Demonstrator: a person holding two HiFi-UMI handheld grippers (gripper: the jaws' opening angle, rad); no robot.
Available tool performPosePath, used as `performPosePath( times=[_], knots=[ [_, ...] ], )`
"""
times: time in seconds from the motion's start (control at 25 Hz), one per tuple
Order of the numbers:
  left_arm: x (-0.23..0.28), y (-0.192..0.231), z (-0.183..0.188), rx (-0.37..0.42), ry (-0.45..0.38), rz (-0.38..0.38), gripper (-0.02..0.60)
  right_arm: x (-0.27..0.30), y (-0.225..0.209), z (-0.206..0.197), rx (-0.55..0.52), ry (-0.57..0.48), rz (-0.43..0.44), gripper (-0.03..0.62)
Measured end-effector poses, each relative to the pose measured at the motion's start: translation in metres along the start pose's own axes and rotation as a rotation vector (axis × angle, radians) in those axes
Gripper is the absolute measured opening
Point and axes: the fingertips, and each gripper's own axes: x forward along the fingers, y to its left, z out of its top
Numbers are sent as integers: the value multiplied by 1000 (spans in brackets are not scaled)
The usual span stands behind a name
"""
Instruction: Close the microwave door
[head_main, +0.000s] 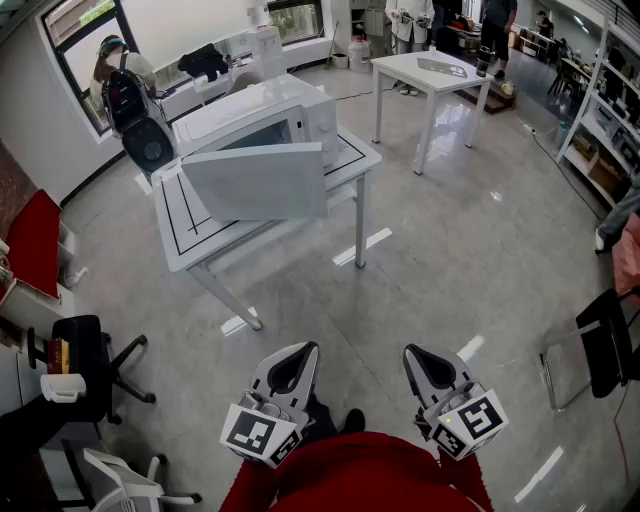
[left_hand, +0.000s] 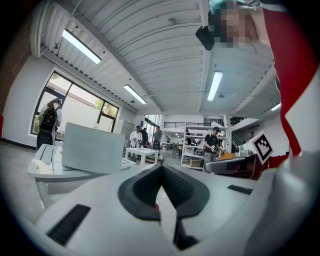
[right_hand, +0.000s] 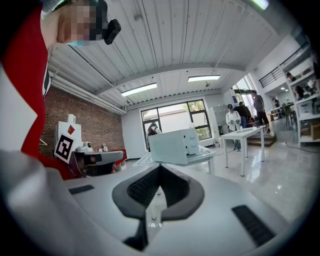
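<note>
Nothing of the task is done yet, judging by how things lie. The desk (head_main: 196, 243) stands across the floor from the person, well apart, and carries the microwave (head_main: 262, 108) toward its far side. The door (head_main: 258, 182) is swung wide open, its panel standing out over the desk's near edge and facing the person. Left to do, as I judge it: walk up, reach the door and push it shut. The left hand-held gripper (head_main: 305, 349) and the right hand-held gripper (head_main: 412, 353) hang low, close to the person's body, neither near the microwave. Each has its jaws together with nothing between them, as both gripper views show.
</note>
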Motion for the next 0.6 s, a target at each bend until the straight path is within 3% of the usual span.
performPosePath(
  times=[0.6],
  knots=[
    [-3, 4, -6, -7, 8, 11, 11, 2, 2, -1, 39, -17, 29, 14]
  ],
)
